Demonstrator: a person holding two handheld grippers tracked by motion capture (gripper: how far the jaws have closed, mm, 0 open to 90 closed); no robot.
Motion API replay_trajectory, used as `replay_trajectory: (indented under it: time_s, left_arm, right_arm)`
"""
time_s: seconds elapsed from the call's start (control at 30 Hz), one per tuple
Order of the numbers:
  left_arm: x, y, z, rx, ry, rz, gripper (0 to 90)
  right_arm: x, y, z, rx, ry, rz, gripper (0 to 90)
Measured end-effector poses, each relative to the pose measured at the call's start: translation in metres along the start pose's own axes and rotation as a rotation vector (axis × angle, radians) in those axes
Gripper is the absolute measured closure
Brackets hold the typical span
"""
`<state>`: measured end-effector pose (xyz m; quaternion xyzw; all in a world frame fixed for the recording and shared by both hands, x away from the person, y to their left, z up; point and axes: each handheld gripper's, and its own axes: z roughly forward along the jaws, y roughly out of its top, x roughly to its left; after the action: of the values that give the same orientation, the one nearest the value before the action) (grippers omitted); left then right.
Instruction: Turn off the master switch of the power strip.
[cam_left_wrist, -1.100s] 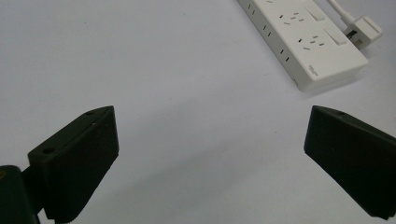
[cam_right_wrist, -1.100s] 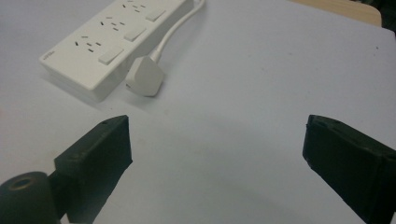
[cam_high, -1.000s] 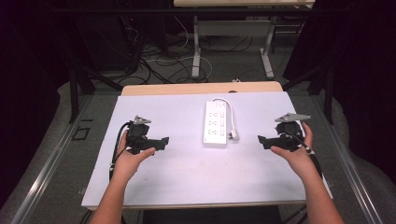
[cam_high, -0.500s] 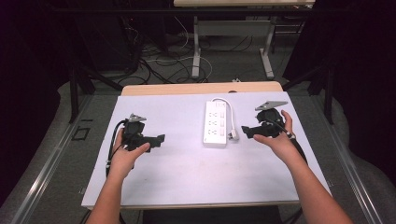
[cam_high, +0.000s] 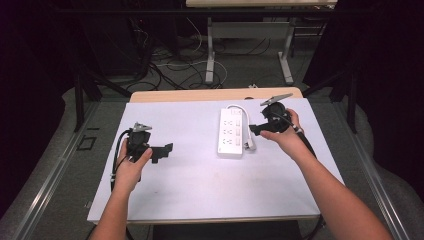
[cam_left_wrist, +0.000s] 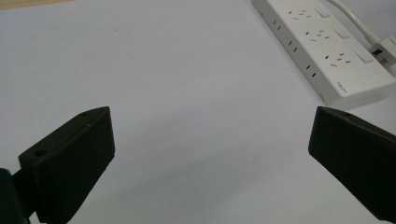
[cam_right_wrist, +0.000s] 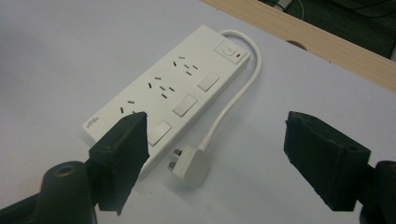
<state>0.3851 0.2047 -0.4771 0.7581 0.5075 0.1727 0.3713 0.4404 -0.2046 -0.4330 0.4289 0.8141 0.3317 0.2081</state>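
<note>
The power strip (cam_high: 232, 133) lies flat on the white table (cam_high: 200, 190), a little toward two o'clock from the table's middle, its long side running away from the person. Its white cord (cam_high: 245, 116) leaves the far end, loops round the side at three o'clock and ends in the plug (cam_high: 250, 146), which lies on the table just beside the strip's near corner, plugged into nothing.

The right gripper (cam_high: 255, 129) hovers at three o'clock of the strip, above the cord and near the plug. Its jaws have just been closing but stand well apart, with nothing between them; in the right gripper view the plug (cam_right_wrist: 192, 164) lies on the table below the gap. This looks like the approach step: the hand is lining up on the plug and has not taken it.

The next move likely calls for lowering the jaws over the plug body and squeezing its flat sides, clear of the pins and the stiff cord.

The left gripper (cam_high: 167, 149) waits at nine o'clock, well apart from the strip, jaws wide and empty.
</note>
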Motion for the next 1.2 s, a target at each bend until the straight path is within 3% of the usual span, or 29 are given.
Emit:
replay_trajectory:
  time_s: [0.17,0.4,0.43,0.63,1.0,1.2]
  left_arm:
    - [0.001,0.000,-0.002,-0.003,0.005,0.007,0.6]
    - [0.003,-0.001,-0.005,-0.004,0.000,-0.002,0.6]
    - [0.003,-0.001,-0.005,-0.013,0.003,-0.003,0.6]
    - [0.006,-0.002,-0.007,-0.017,0.002,-0.014,0.6]
    - [0.010,-0.004,-0.009,-0.018,0.005,-0.031,0.6]
    - [0.011,-0.004,-0.009,-0.022,0.005,-0.040,0.6]
  right_arm:
    - [-0.001,0.010,0.006,0.012,-0.020,-0.022,25.0]
    - [-0.003,0.026,0.019,0.041,-0.016,-0.001,31.6]
    - [-0.002,0.029,0.022,0.052,-0.013,0.023,32.4]
    - [-0.003,0.039,0.032,0.072,-0.028,0.014,34.3]
    - [-0.004,0.055,0.042,0.076,-0.028,0.046,36.6]
    - [-0.011,0.058,0.050,0.082,-0.055,0.061,40.8]
